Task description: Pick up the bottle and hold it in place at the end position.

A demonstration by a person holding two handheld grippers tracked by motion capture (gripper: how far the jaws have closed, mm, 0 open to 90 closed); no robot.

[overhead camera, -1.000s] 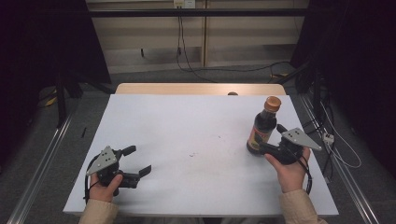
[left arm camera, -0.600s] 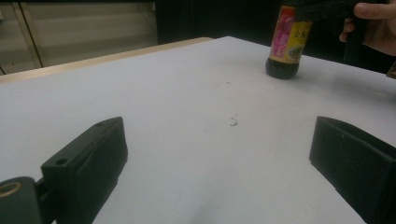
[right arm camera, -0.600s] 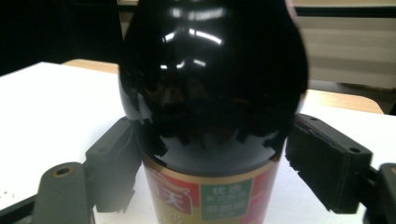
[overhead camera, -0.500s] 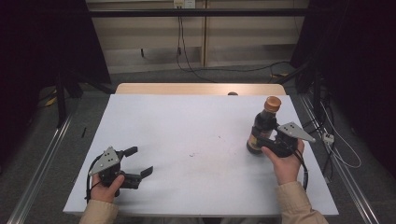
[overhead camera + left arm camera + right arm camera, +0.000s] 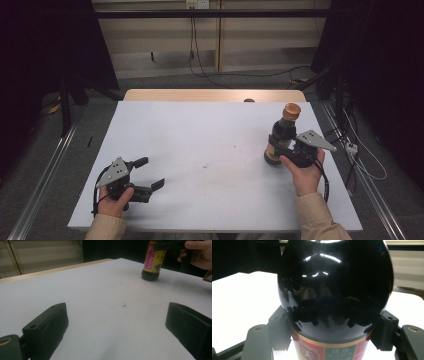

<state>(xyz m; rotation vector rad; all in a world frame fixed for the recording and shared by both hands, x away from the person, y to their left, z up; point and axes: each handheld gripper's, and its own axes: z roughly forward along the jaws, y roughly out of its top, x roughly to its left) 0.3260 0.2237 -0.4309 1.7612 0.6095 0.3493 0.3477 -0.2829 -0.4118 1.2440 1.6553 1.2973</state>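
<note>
A dark sauce bottle (image 5: 281, 137) with a brown cap and a coloured label stands upright at the right of the white table (image 5: 200, 150). My right gripper (image 5: 281, 144) has just been closing and is now shut on the bottle's body; in the right gripper view the glossy bottle (image 5: 335, 290) sits between both pads (image 5: 280, 327). My left gripper (image 5: 150, 174) rests open near the front left, nothing between its jaws. In the left gripper view its fingers (image 5: 47, 327) stand wide apart, and the bottle (image 5: 153, 263) is seen far off.
A wooden strip (image 5: 215, 95) runs along the table's far edge. Metal floor rails (image 5: 45, 170) flank the table, and cables (image 5: 360, 160) lie on the floor at the right. A few small dark specks (image 5: 207, 165) mark the table's middle.
The right gripper's jaws have closed around the bottle's body, and the right hand shifted slightly toward it. The left gripper has stayed put.
</note>
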